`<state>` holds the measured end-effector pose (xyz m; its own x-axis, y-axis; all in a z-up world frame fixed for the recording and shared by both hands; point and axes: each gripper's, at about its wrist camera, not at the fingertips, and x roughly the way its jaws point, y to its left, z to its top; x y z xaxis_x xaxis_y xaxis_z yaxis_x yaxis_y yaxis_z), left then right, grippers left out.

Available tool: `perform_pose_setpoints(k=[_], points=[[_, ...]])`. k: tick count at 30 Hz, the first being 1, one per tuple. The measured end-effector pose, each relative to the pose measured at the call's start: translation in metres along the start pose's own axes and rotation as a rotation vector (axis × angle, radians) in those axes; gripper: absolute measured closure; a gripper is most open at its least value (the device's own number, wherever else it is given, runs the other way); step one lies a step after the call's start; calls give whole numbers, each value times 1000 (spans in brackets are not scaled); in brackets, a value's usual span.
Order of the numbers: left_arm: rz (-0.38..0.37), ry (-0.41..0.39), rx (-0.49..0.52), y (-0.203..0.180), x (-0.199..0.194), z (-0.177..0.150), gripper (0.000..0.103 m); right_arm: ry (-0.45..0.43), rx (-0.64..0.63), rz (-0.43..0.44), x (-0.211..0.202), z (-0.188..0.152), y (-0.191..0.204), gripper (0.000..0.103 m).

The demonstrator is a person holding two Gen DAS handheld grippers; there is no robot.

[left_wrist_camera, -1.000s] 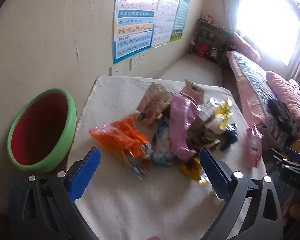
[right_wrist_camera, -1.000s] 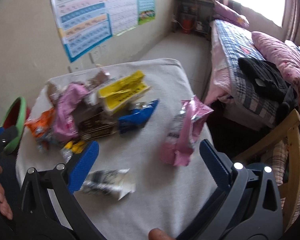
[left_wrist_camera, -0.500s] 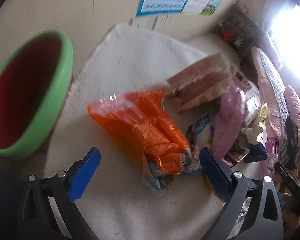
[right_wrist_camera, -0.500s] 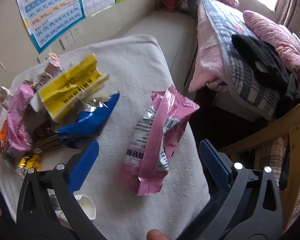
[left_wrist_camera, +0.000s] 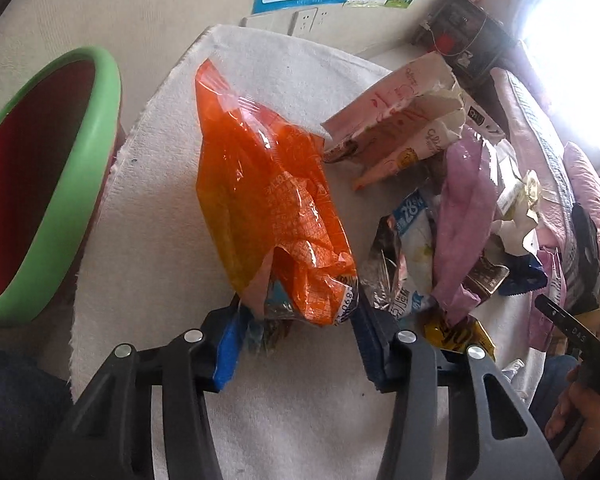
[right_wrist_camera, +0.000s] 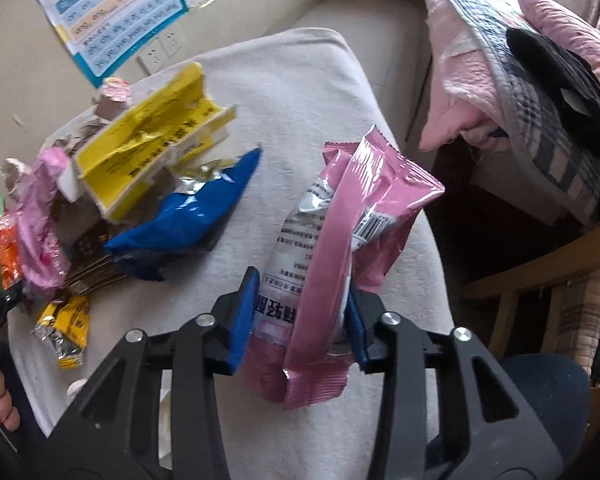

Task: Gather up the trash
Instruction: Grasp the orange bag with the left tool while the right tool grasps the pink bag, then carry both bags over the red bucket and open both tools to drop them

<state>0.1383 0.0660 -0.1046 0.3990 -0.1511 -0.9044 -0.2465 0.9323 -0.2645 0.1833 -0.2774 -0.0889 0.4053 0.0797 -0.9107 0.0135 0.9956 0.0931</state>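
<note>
- Both grippers have dropped onto the cloth-covered table (left_wrist_camera: 148, 208) since a second ago
- left gripper (left_wrist_camera: 296, 330): jaws closing, pinching the orange bag's (left_wrist_camera: 268, 200) near end
- right gripper (right_wrist_camera: 300, 320): jaws closing, pinching the pink packet (right_wrist_camera: 340, 240) near the table's right edge
- green-rimmed bin (left_wrist_camera: 80, 160) stands left of the table

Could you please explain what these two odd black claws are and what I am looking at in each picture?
These are handheld two-finger grippers, one in each of a person's hands, each carrying a fisheye camera that looks along its blue-padded fingers. The left gripper is closing its jaws around the end of a crinkly orange plastic snack bag; beside the table stands a green-rimmed red bin. The right gripper is closing on a pink foil wrapper. Both lie on a white towel-covered table, along with a torn yellow carton and a blue foil wrapper.
</note>
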Motion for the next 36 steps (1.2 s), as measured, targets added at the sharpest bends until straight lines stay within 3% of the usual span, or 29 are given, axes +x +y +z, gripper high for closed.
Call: perform_pose_setpoints(k=[12, 19, 26, 36], points=[[2, -119, 74, -4, -52, -3, 58, -139, -70, 45, -62, -1, 25, 71], [-11, -201, 84, -6, -91, -5, 58, -203, -132, 116, -104, 1, 59, 71], [-4, -269, 71, 11, -123, 3, 58, -258, -224, 237, -136, 8, 126, 71], [55, -340, -21, 78, -171, 17, 58, -253, -425, 426, -155, 13, 248, 71]])
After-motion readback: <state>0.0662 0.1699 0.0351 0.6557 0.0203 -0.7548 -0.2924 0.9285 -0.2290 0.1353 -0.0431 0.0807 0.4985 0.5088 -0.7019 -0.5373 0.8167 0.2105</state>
